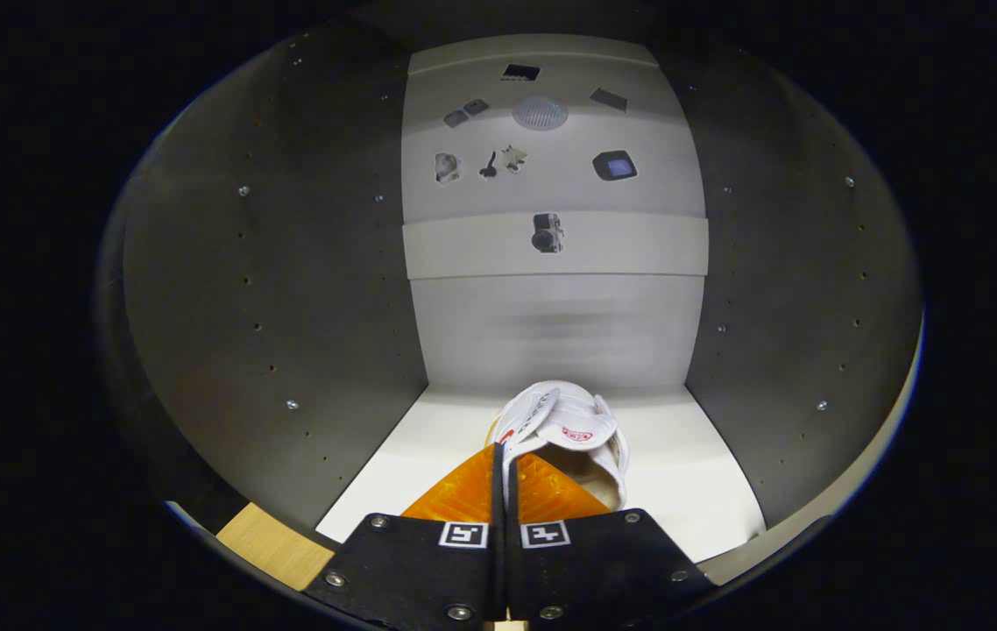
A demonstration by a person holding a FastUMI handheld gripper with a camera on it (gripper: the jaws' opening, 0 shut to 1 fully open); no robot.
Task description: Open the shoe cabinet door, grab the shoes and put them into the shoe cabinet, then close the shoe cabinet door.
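Gripper (501, 460): fingers pinched on the shoe (570, 431) collar at 12 o'clock, shoe resting on the cabinet (288, 289) floor between grey side walls; placing step; next, likely release, withdraw, shut door.

Light fell brightest on the shoe cabinet's back panel (555, 158) and pale floor (682, 473), while its side walls (288, 289) sat in dim grey shadow. Fisheye distortion bowed the walls outward. A smeared band blurred the lower back panel; the white shoe (573, 429) stayed sharp.
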